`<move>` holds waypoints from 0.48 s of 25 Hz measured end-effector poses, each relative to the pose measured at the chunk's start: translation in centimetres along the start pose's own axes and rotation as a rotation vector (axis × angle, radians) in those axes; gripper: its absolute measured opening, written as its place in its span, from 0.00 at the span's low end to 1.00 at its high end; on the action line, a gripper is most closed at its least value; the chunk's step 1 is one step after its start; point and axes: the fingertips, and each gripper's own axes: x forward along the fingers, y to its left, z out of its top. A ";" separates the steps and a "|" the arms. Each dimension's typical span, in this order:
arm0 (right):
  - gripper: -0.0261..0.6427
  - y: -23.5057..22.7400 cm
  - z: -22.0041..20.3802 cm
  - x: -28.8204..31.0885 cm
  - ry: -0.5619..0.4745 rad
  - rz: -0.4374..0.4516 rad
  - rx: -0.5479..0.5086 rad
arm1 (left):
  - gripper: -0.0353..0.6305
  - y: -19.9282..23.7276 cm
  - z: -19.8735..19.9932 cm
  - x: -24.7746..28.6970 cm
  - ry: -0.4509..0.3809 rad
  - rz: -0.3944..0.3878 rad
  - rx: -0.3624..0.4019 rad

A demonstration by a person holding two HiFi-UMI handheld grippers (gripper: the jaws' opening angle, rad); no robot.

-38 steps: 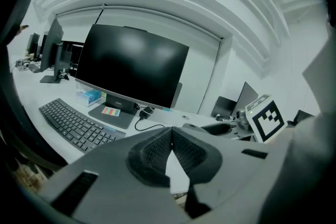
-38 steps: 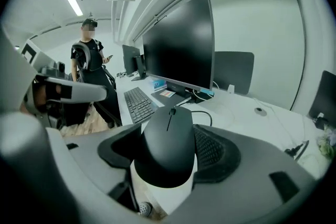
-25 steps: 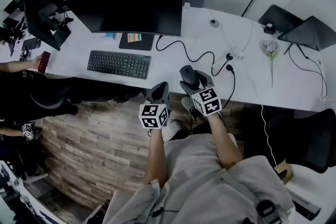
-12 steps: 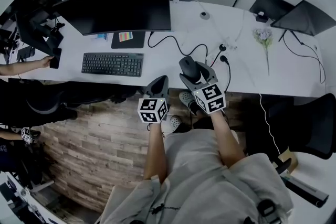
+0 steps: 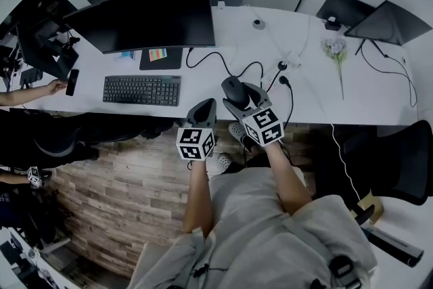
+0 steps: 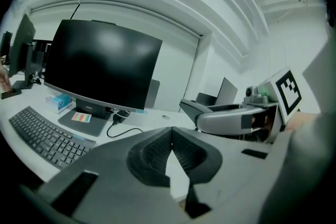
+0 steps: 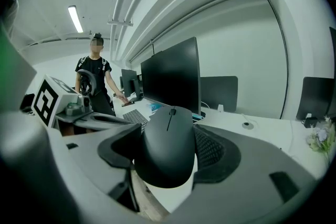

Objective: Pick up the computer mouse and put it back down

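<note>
Computer mouse (image 7: 167,150): one, gripped by right tool (image 7: 169,140); left tool (image 6: 170,135) closed.

Cool, even light falls from a ceiling tube (image 7: 75,18), the monitor (image 6: 102,63) shows soft glare, and fisheye edges bend into dark corners.

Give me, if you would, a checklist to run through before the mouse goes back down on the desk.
1. Grip: mouse clamped between the right gripper's jaws: ok.
2. Landing spot: bare desk just ahead of the mouse: ok.
3. Other hand: left gripper shut, empty, beside the right one, off the desk's near edge: ok.
4. Neighbours: keyboard lies well to the left: ok.
5. Snags: black cable loops close behind the mouse; clear of the spot: cannot tell.
</note>
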 end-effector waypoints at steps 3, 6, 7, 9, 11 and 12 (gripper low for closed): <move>0.51 -0.1 0.1 0.9 0.013 0.013 -0.010 | 0.09 0.8 0.3 0.1 -0.006 0.020 -0.007; 0.51 -0.4 0.1 2.1 0.027 0.031 -0.025 | 0.09 1.9 0.7 0.2 -0.014 0.049 -0.019; 0.51 -0.5 0.1 2.5 0.033 0.039 -0.031 | 0.09 2.4 0.8 0.3 -0.017 0.060 -0.024; 0.51 -0.6 -0.1 3.5 0.050 0.059 -0.044 | 0.09 3.2 0.9 0.4 -0.022 0.081 -0.037; 0.51 -0.8 -0.5 4.5 0.071 0.078 -0.060 | 0.09 3.7 1.1 0.6 -0.035 0.090 -0.058; 0.51 -1.0 -0.6 5.0 0.080 0.085 -0.068 | 0.09 3.9 1.3 0.7 -0.044 0.091 -0.069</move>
